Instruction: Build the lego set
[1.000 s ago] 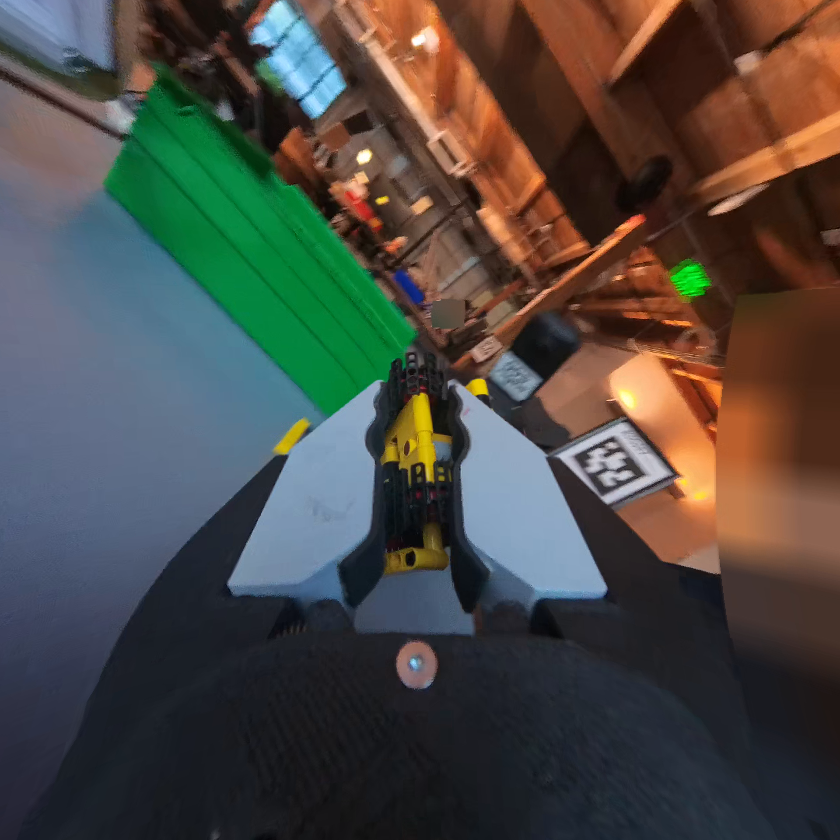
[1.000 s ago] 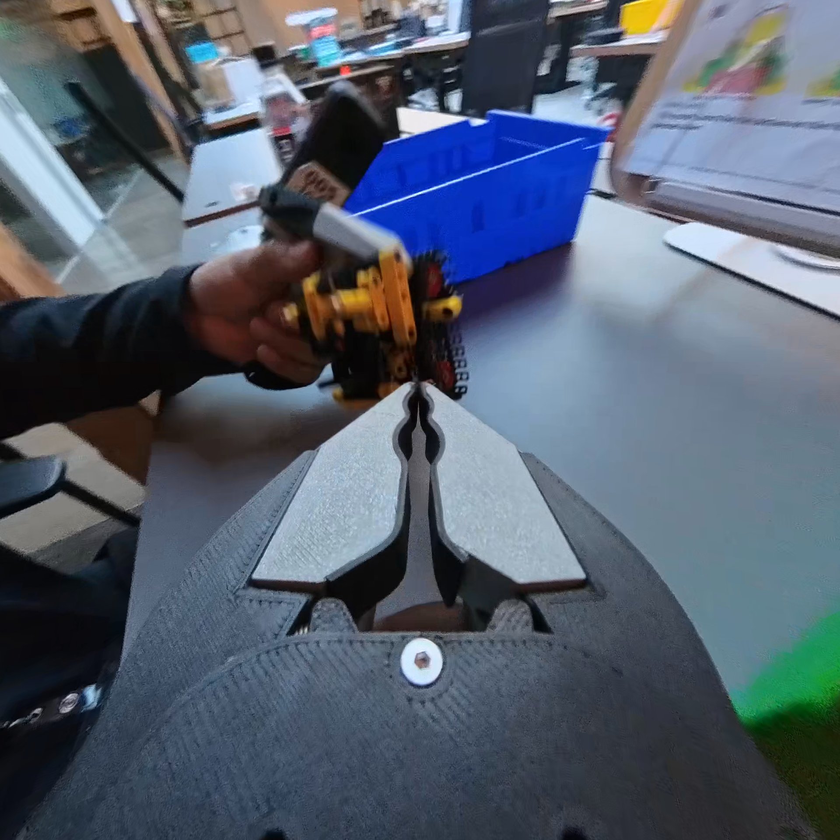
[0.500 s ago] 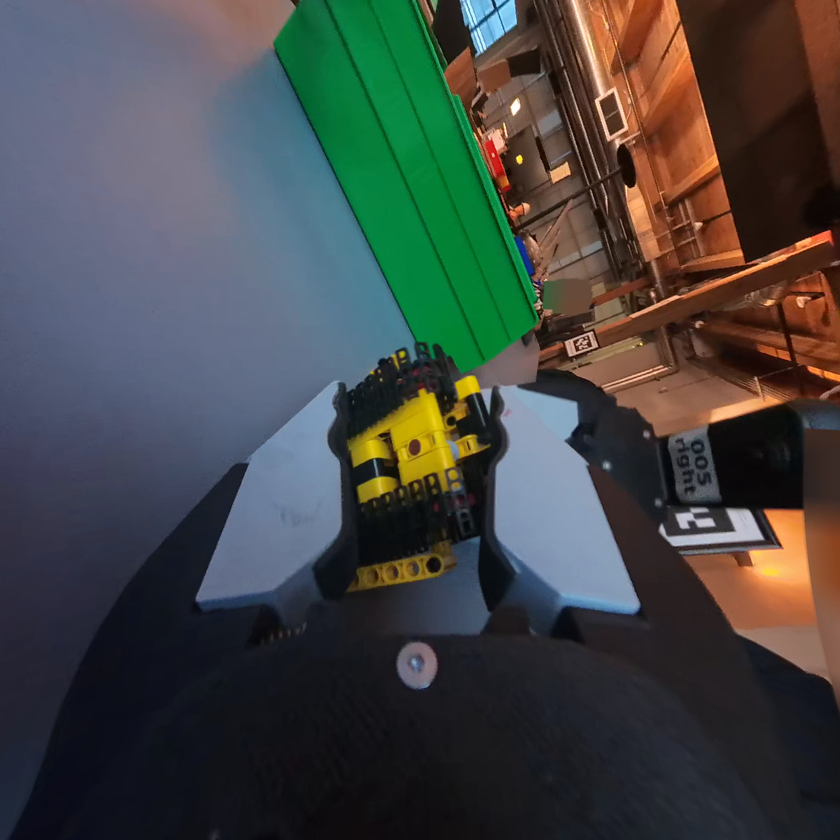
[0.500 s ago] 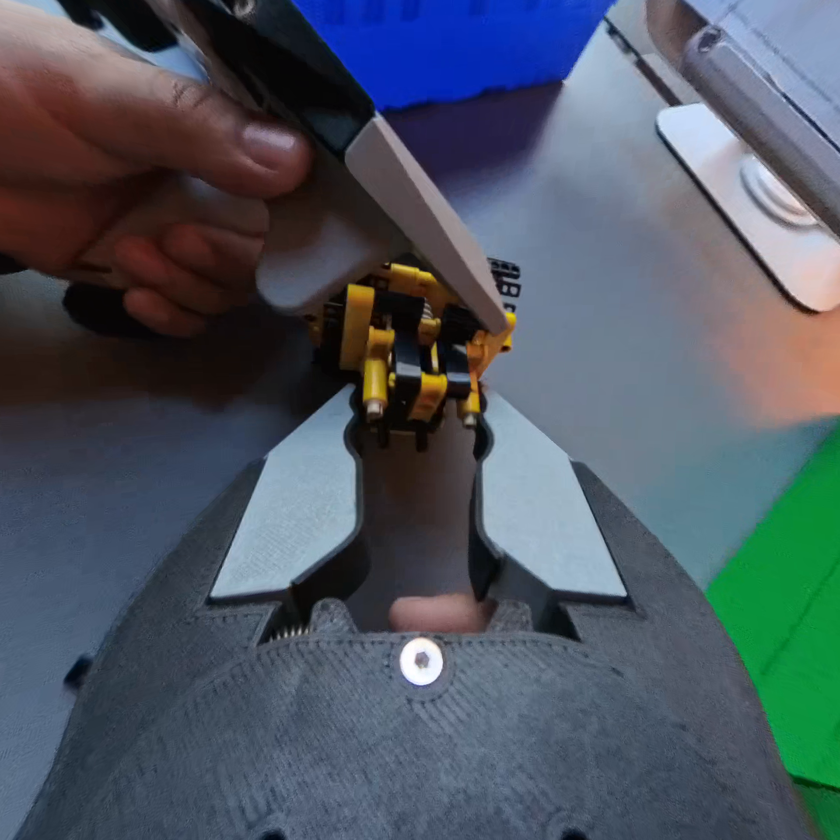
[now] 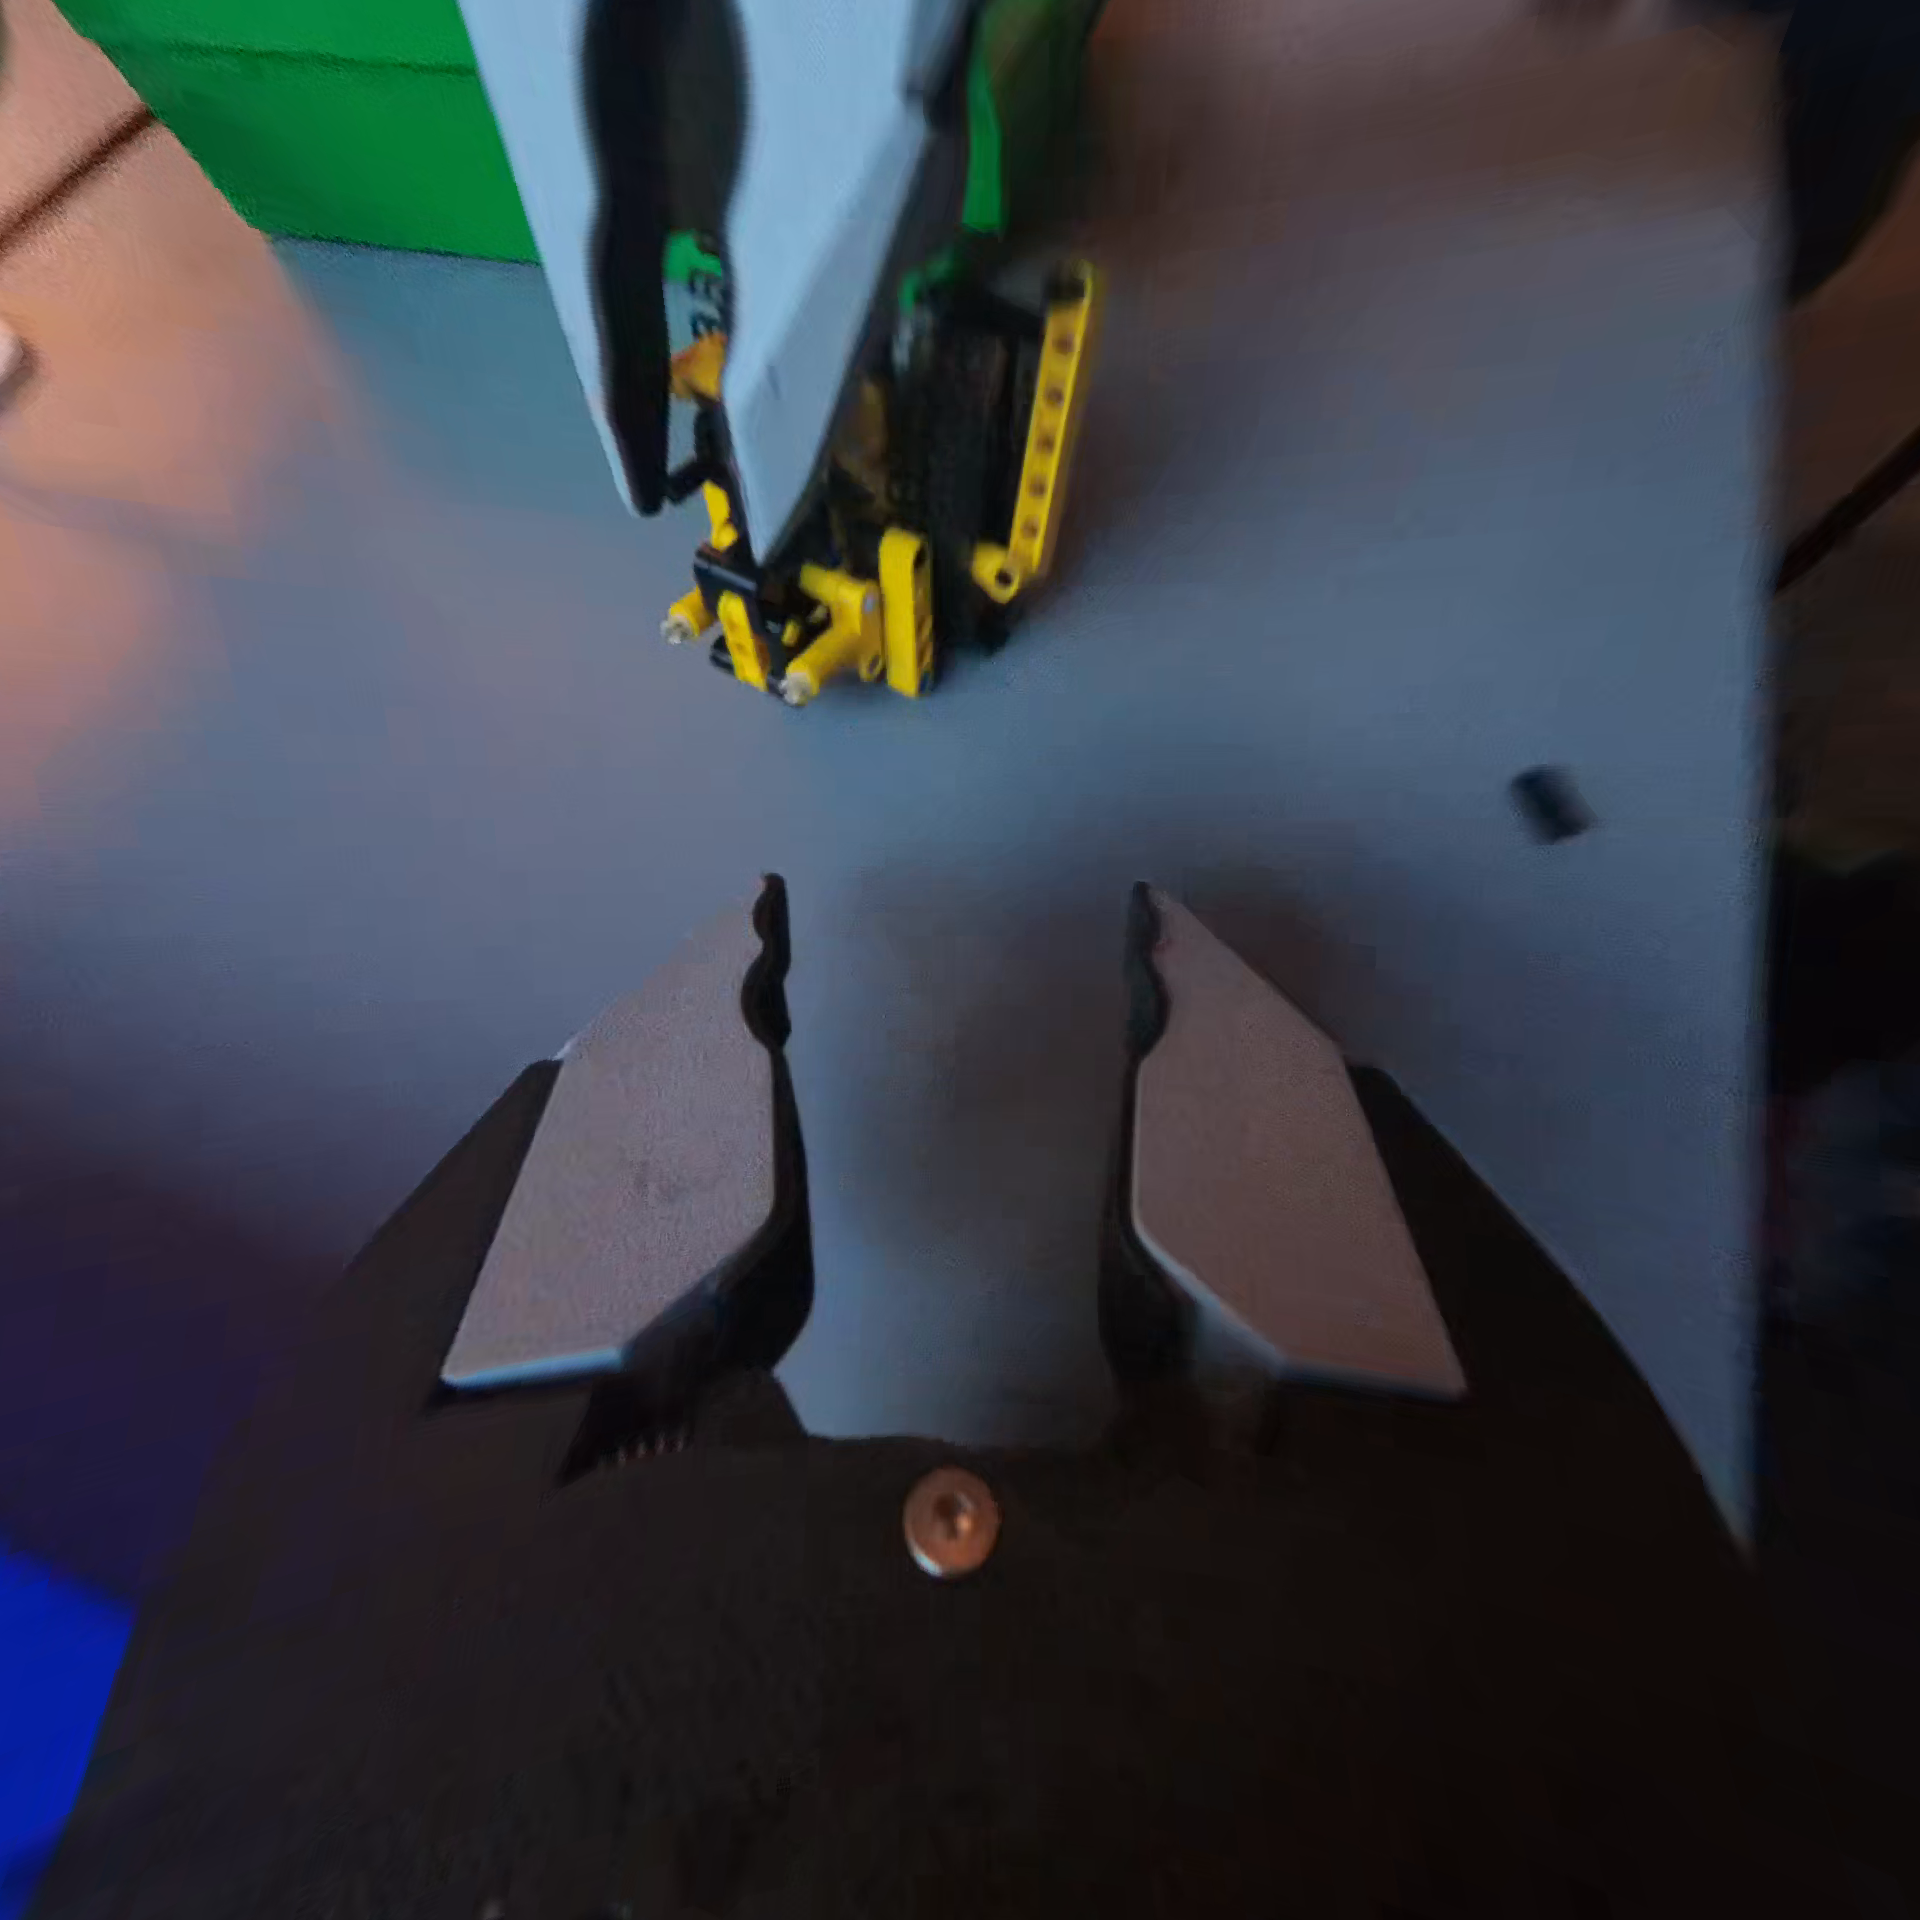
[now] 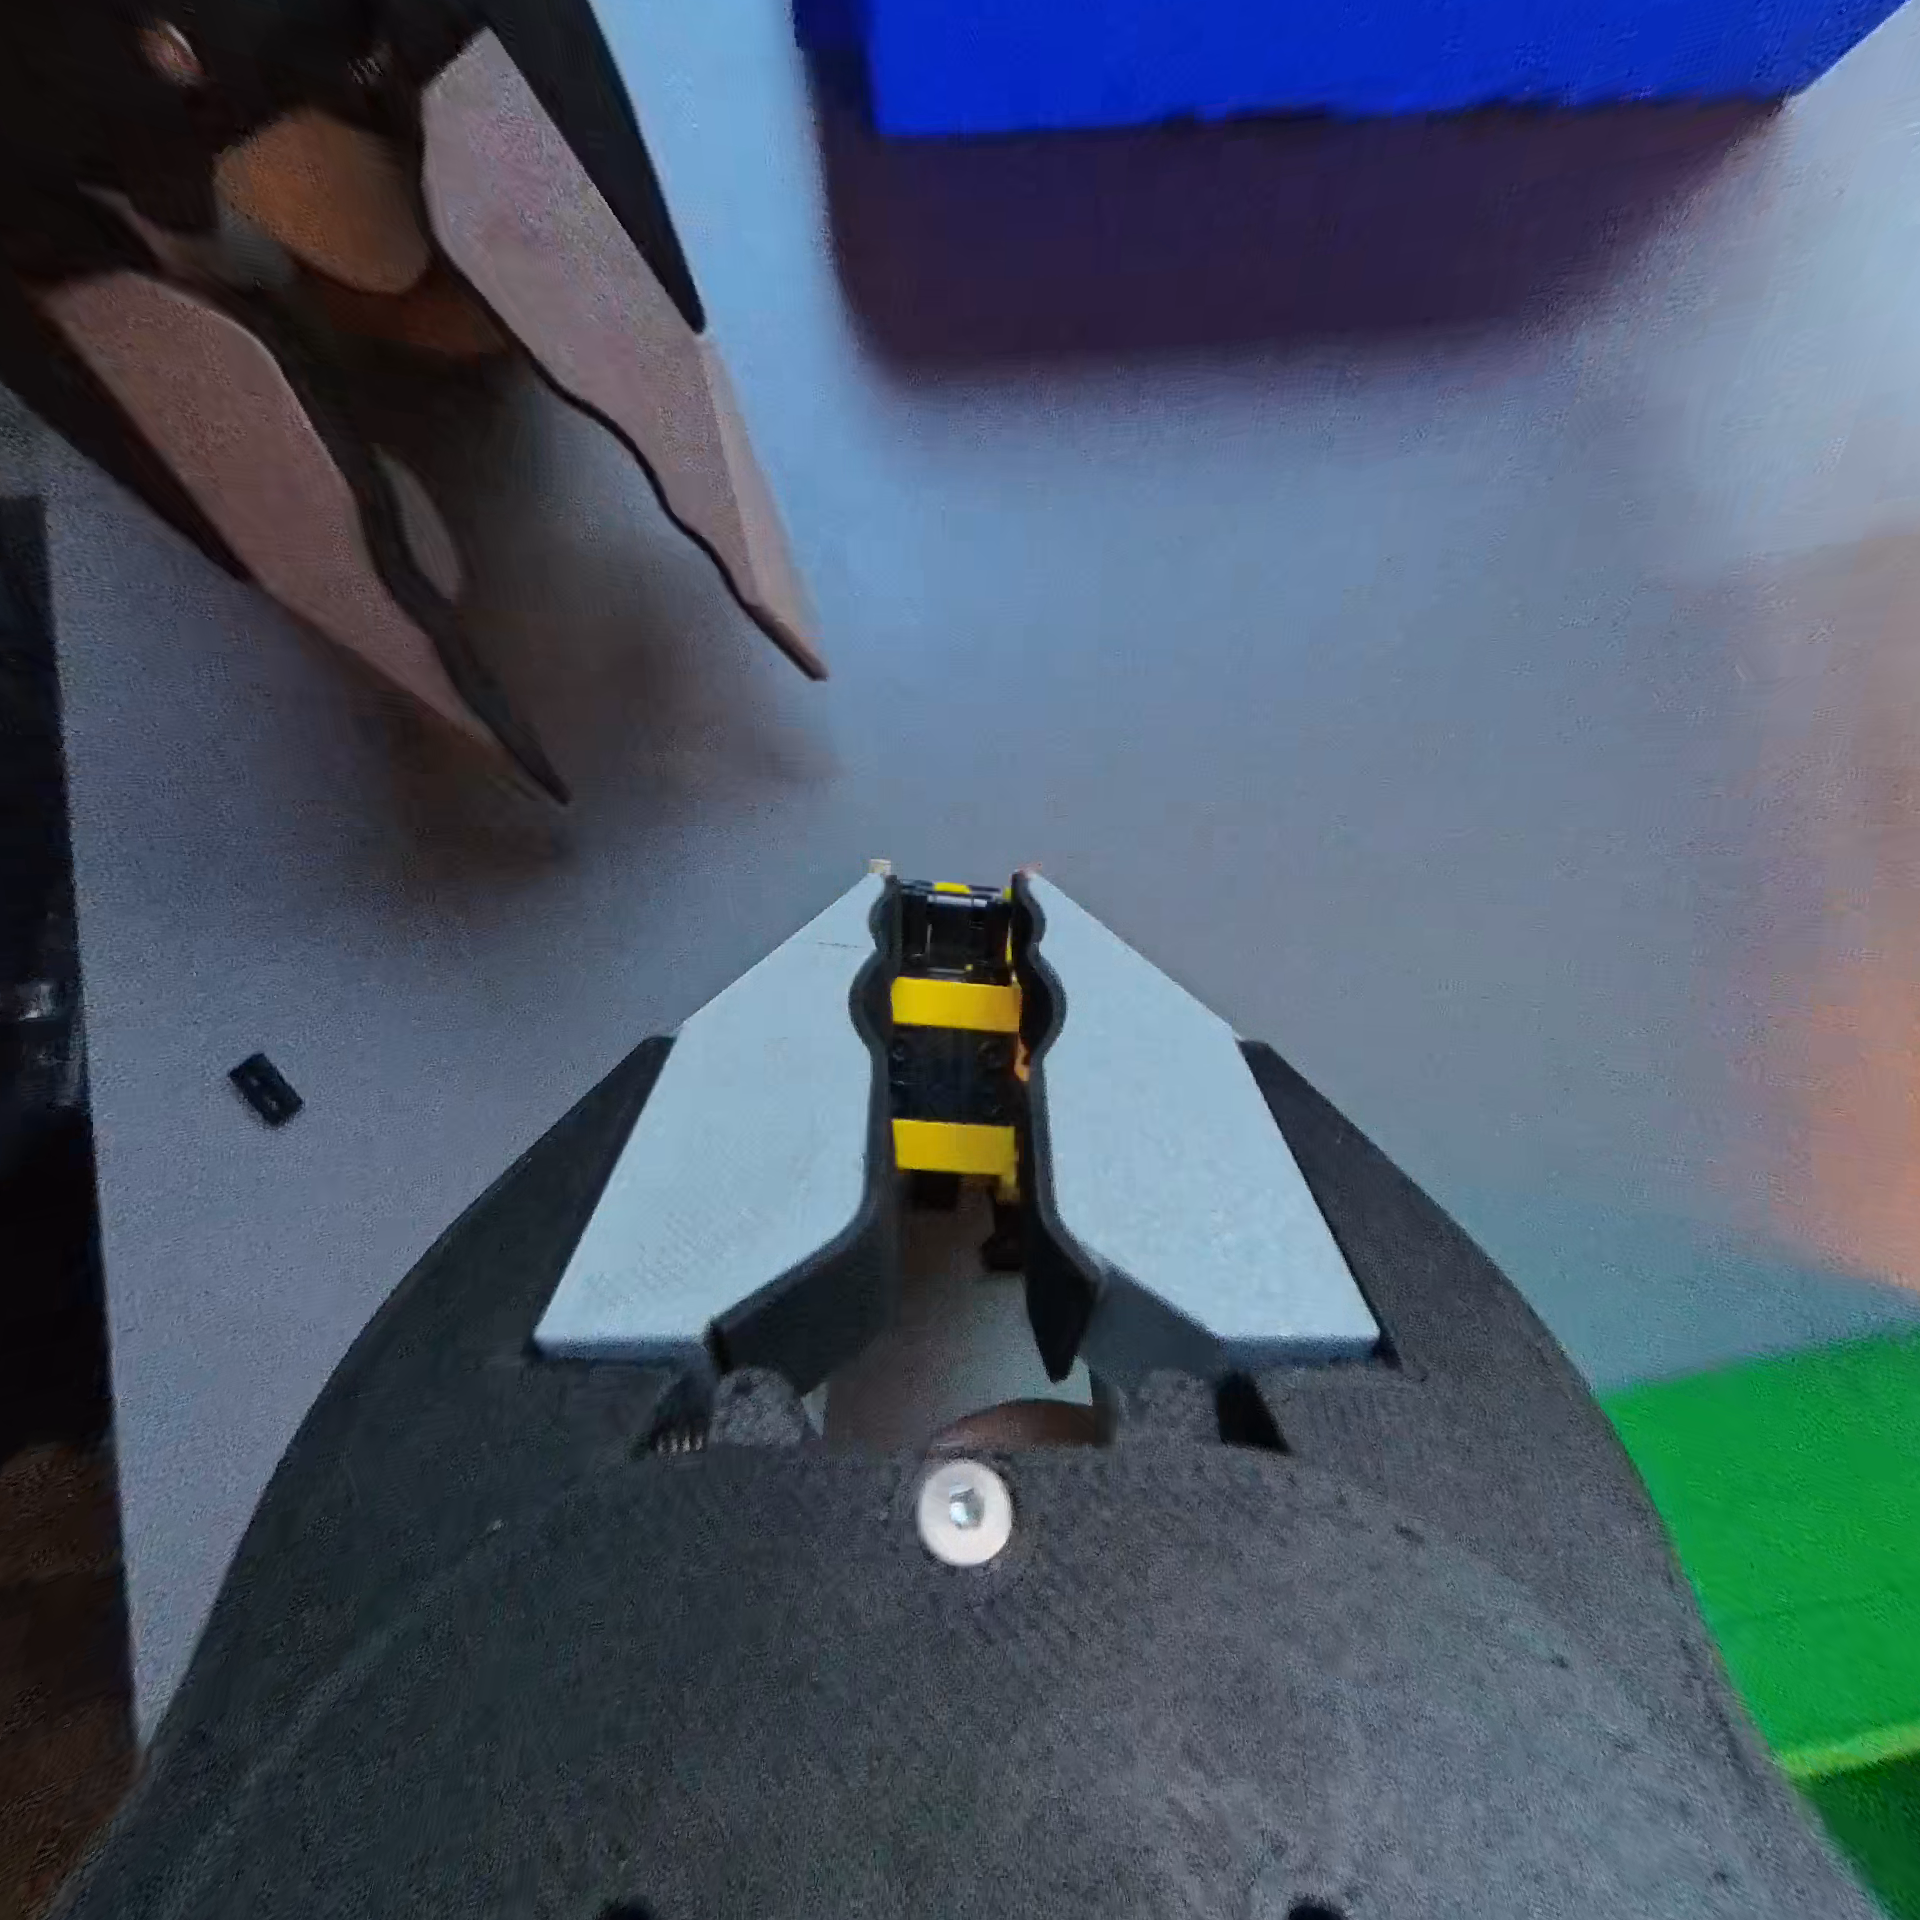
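Note:
The yellow and black lego model (image 6: 951, 1039) sits between the fingers of my right gripper (image 6: 951, 883), which is shut on it. In the left wrist view the model (image 5: 904, 540) hangs from the right gripper (image 5: 707, 530) close to the grey table (image 5: 1299, 644); I cannot tell whether it touches. My left gripper (image 5: 956, 904) is open and empty, a short way back from the model. It also shows in the right wrist view (image 6: 691, 738), at the upper left, with its jaws apart.
A small loose black piece (image 5: 1548, 805) lies on the table near its edge, and shows in the right wrist view too (image 6: 265, 1088). A blue bin (image 6: 1299, 62) stands ahead of the right gripper. A green bin (image 6: 1787, 1507) is at the lower right. The tips of one gripper are about 8 cm away from the tips of the other.
The model went from my left gripper to my right one. The right gripper closed on it, and the left opened, let go and drew back.

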`<state>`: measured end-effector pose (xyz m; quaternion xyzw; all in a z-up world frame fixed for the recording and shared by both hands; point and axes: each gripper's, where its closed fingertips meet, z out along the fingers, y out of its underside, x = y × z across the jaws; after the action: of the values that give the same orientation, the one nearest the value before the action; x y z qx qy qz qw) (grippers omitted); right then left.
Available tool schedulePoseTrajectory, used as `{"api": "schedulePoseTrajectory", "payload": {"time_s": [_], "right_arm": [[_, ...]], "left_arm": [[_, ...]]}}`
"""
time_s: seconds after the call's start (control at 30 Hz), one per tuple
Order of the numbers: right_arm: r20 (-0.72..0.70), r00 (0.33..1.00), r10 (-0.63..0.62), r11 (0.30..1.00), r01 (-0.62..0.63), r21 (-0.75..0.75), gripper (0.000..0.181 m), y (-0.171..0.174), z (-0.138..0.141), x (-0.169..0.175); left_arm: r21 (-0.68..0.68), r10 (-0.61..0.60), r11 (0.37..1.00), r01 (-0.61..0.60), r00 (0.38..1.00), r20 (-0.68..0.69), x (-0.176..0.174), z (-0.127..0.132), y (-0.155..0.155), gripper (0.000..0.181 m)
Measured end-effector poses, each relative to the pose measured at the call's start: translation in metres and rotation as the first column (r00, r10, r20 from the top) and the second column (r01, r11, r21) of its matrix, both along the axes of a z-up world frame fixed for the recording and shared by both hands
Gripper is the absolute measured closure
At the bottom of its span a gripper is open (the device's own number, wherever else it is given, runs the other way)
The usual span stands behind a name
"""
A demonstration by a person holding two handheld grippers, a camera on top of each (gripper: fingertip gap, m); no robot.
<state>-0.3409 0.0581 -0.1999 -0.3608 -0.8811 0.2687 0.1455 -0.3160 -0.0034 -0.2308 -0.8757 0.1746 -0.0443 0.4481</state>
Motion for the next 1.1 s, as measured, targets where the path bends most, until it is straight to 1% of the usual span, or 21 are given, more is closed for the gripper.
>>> {"api": "schedulePoseTrajectory", "payload": {"time_s": [0.07,0.1,0.17,0.2,0.3,0.33,0.37,0.43,0.47,0.5,0.53,0.6,0.63,0.73,0.8,0.83,0.87,0.9,0.97,1.0,1.1], "right_arm": [[-0.040,0.999,-0.016,0.999,0.015,-0.033,0.164,0.000,0.007,0.005],[-0.059,0.997,-0.043,0.999,0.041,-0.032,0.163,0.003,0.009,0.009],[-0.109,0.987,-0.120,0.993,0.117,-0.033,0.164,0.010,0.015,0.022],[-0.142,0.978,-0.150,0.988,0.142,-0.063,0.165,0.010,0.019,0.028],[-0.222,0.950,-0.222,0.951,0.161,-0.262,0.165,-0.004,0.032,0.042],[-0.214,0.945,-0.248,0.929,0.170,-0.328,0.165,-0.007,0.031,0.045],[-0.187,0.942,-0.279,0.914,0.201,-0.353,0.164,-0.006,0.024,0.047],[-0.163,0.931,-0.326,0.909,0.261,-0.326,0.163,0.005,0.005,0.052],[-0.171,0.922,-0.348,0.905,0.282,-0.319,0.162,0.010,0.000,0.055],[-0.169,0.917,-0.360,0.900,0.295,-0.320,0.150,0.013,-0.003,0.058],[-0.168,0.913,-0.373,0.894,0.304,-0.329,0.142,0.015,-0.002,0.062],[-0.204,0.896,-0.394,0.887,0.312,-0.340,0.139,0.016,0.007,0.069],[-0.231,0.893,-0.385,0.894,0.300,-0.332,0.131,0.015,0.011,0.072],[-0.279,0.888,-0.364,0.923,0.305,-0.233,0.108,0.019,0.004,0.066],[-0.207,0.915,-0.346,0.931,0.308,-0.195,0.114,0.014,-0.014,0.058],[-0.164,0.928,-0.334,0.936,0.306,-0.177,0.121,0.010,-0.025,0.055],[-0.153,0.933,-0.325,0.941,0.302,-0.155,0.123,0.008,-0.032,0.050],[-0.170,0.935,-0.312,0.945,0.286,-0.161,0.126,0.005,-0.032,0.045],[-0.141,0.943,-0.302,0.934,0.264,-0.240,0.131,-0.003,-0.027,0.039],[-0.128,0.939,-0.318,0.914,0.268,-0.303,0.138,-0.006,-0.020,0.035],[-0.086,0.939,-0.334,0.833,0.251,-0.492,0.139,-0.013,0.003,0.025]], "left_arm": [[-0.018,0.006,1.000,-0.009,0.981,-0.192,-0.010,-0.010,0.000,0.121],[-0.024,-0.005,1.000,-0.001,0.971,-0.238,-0.011,-0.012,0.001,0.122],[-0.004,-0.017,1.000,0.016,0.966,-0.258,-0.010,-0.010,0.004,0.123],[-0.005,-0.011,1.000,0.011,0.962,-0.271,-0.013,-0.010,0.007,0.124],[0.047,-0.024,0.998,0.039,0.958,-0.285,-0.014,-0.004,0.019,0.119],[0.078,-0.032,0.995,0.058,0.953,-0.301,-0.013,0.000,0.024,0.117],[0.094,-0.049,0.992,0.086,0.938,-0.343,-0.014,0.002,0.028,0.114],[0.115,-0.029,0.989,0.090,0.895,-0.445,-0.025,0.001,0.033,0.110],[0.105,-0.041,0.989,0.101,0.886,-0.462,-0.026,-0.002,0.032,0.112],[0.099,-0.059,0.988,0.116,0.889,-0.454,-0.025,-0.004,0.030,0.119],[0.101,-0.070,0.987,0.127,0.895,-0.441,-0.023,-0.005,0.026,0.122],[0.116,-0.059,0.986,0.122,0.897,-0.437,-0.024,-0.005,0.022,0.124],[0.123,-0.060,0.984,0.127,0.895,-0.442,-0.024,-0.005,0.021,0.126],[0.143,-0.075,0.977,0.158,0.883,-0.464,-0.023,-0.004,0.019,0.127],[0.140,-0.089,0.975,0.172,0.882,-0.462,-0.021,-0.005,0.021,0.127],[0.138,-0.091,0.975,0.173,0.882,-0.463,-0.022,-0.005,0.022,0.127],[0.141,-0.087,0.975,0.173,0.878,-0.470,-0.023,-0.005,0.023,0.128],[0.147,-0.082,0.974,0.173,0.872,-0.483,-0.025,-0.005,0.024,0.129],[0.167,-0.082,0.967,0.193,0.854,-0.514,-0.027,-0.004,0.022,0.132],[0.179,-0.079,0.962,0.205,0.839,-0.539,-0.028,-0.003,0.021,0.132],[0.217,-0.041,0.947,0.236,0.759,-0.650,-0.033,0.002,0.019,0.129]]}}
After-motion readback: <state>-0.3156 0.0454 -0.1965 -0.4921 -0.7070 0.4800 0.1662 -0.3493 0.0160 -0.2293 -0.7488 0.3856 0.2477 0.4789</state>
